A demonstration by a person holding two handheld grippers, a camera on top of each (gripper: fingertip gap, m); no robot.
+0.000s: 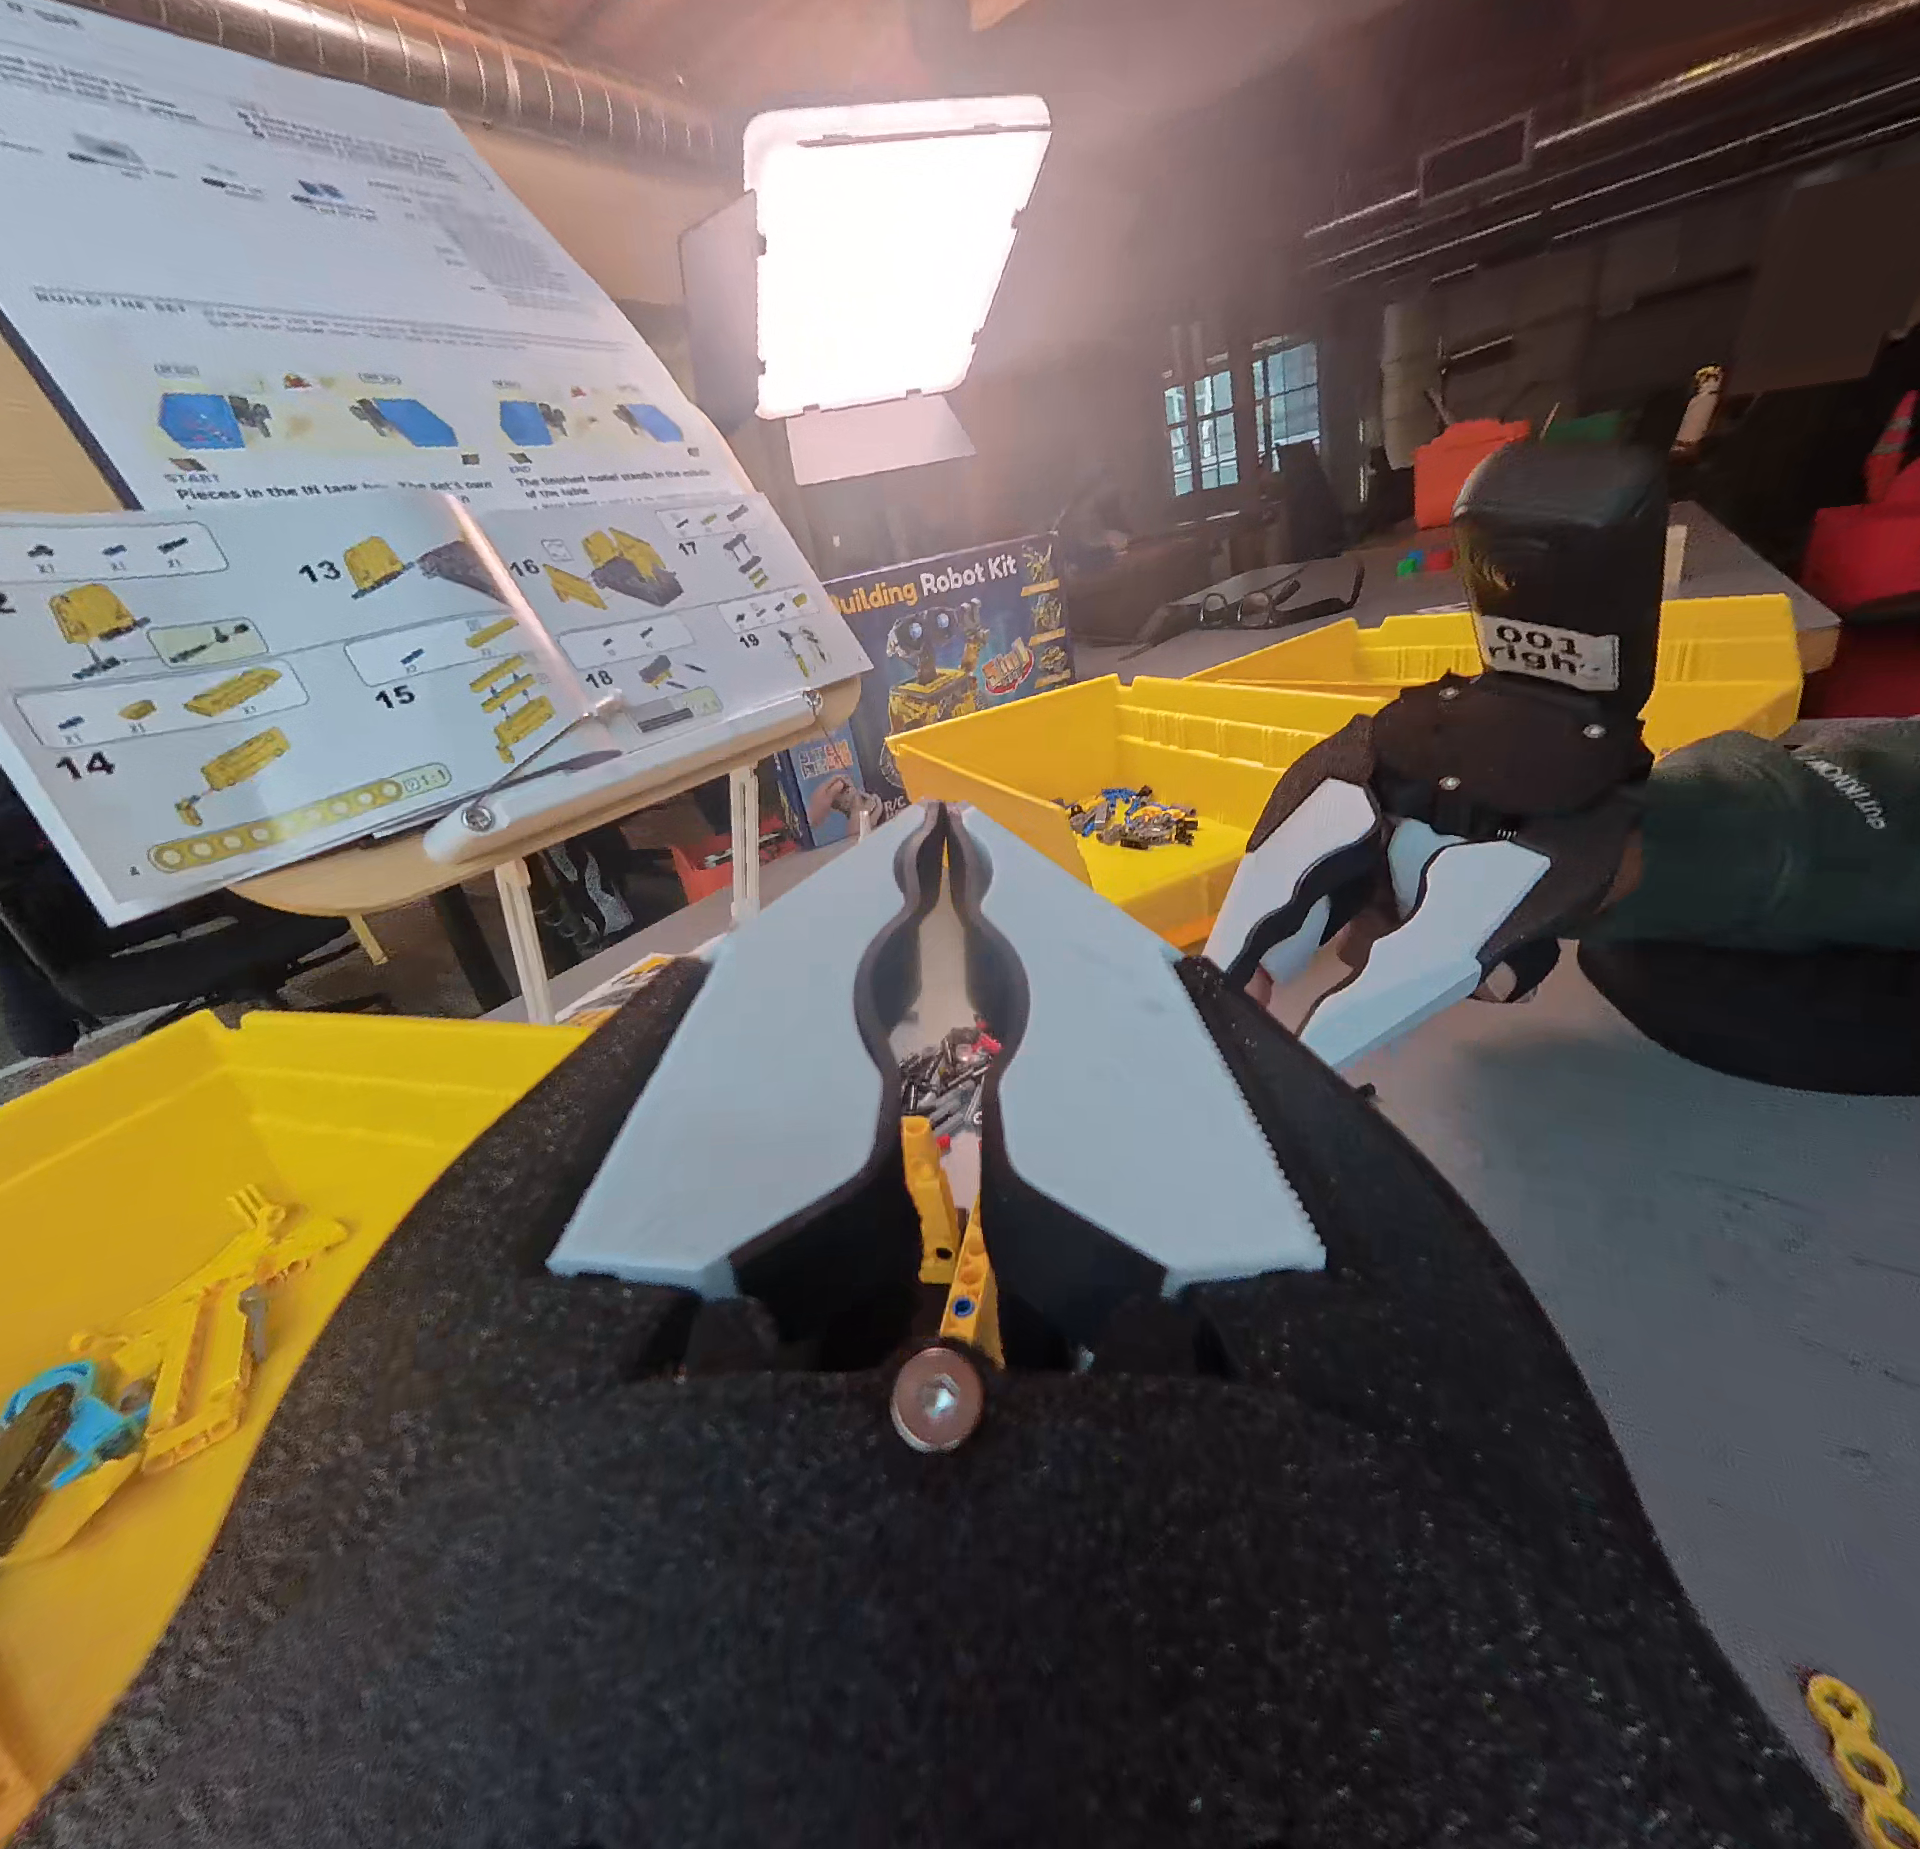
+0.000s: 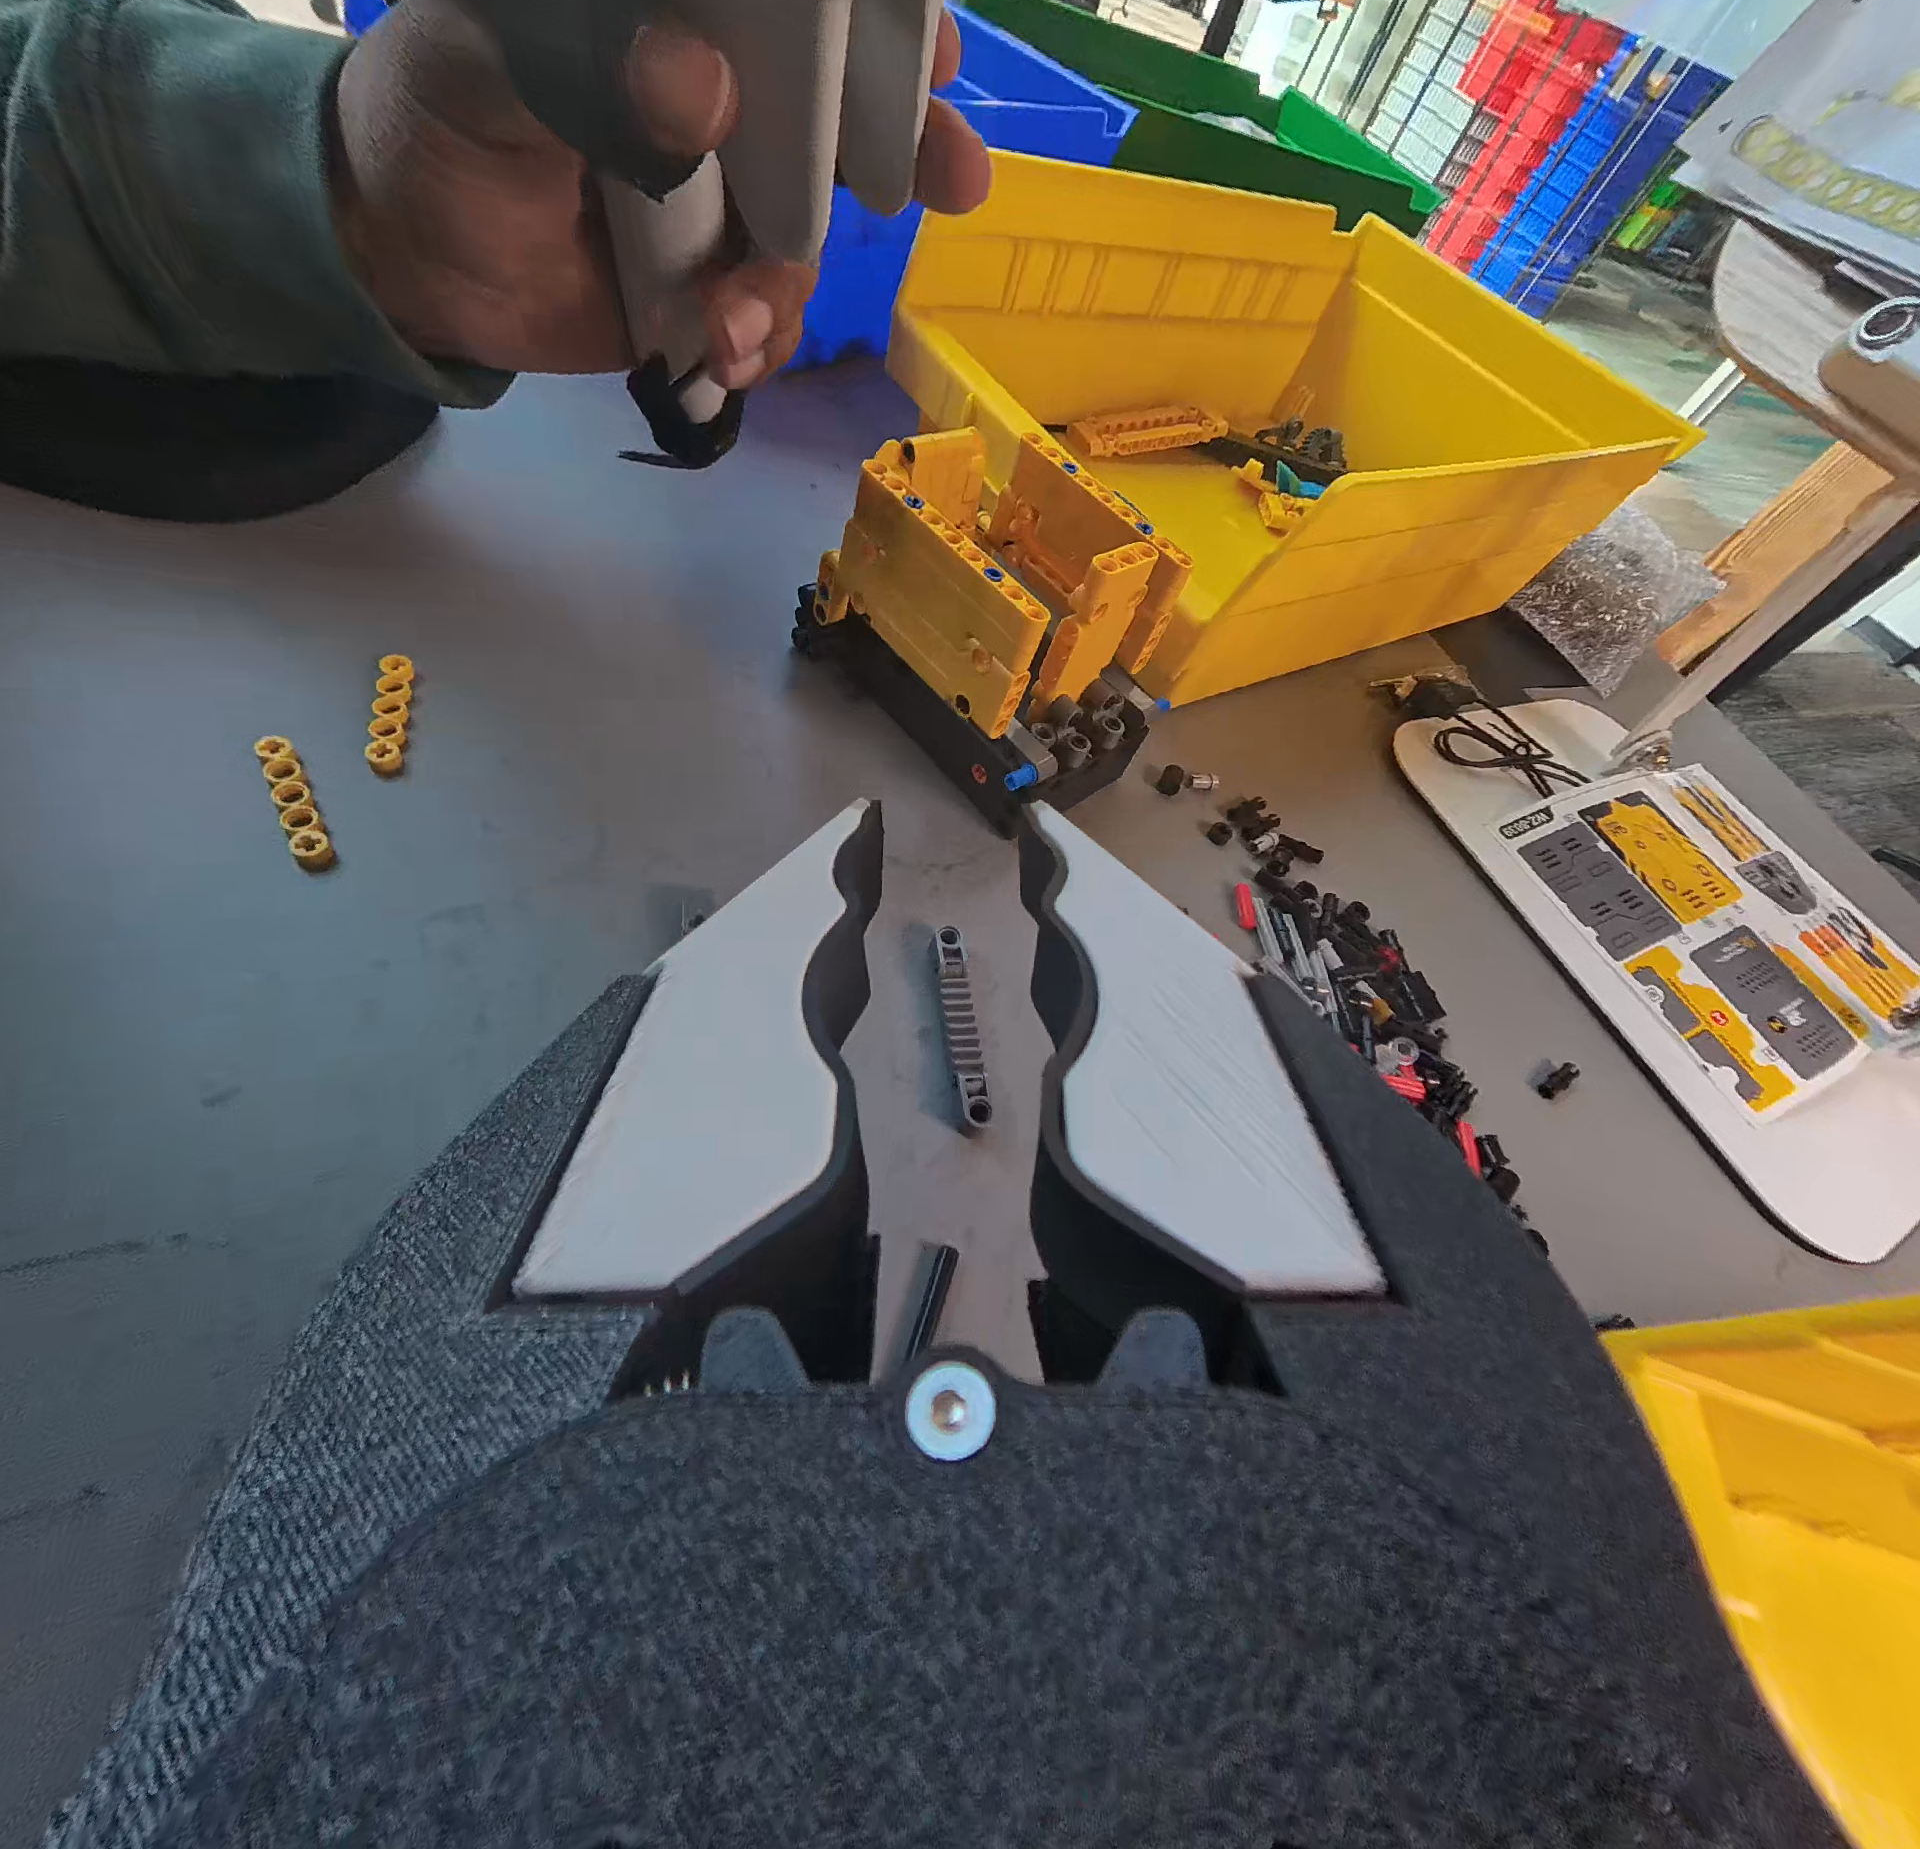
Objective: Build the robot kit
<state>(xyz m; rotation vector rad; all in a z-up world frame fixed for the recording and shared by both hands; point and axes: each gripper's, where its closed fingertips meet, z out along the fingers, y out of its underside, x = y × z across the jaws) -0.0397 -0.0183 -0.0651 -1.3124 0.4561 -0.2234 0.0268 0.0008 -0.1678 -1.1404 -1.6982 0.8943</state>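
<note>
Left gripper (image 1: 943, 833) fingers together; right gripper (image 2: 951, 823) fingers apart, straddling ridged grey rack (image 2: 960, 1030).

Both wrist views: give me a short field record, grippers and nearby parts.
left gripper: fingers shut at the tips, yellow beam lies between them near the base
right gripper: open, over the table
between right fingers: grey toothed rack lying on the grey table
ahead of right gripper: yellow and black model
right of it: pile of small pins
</note>
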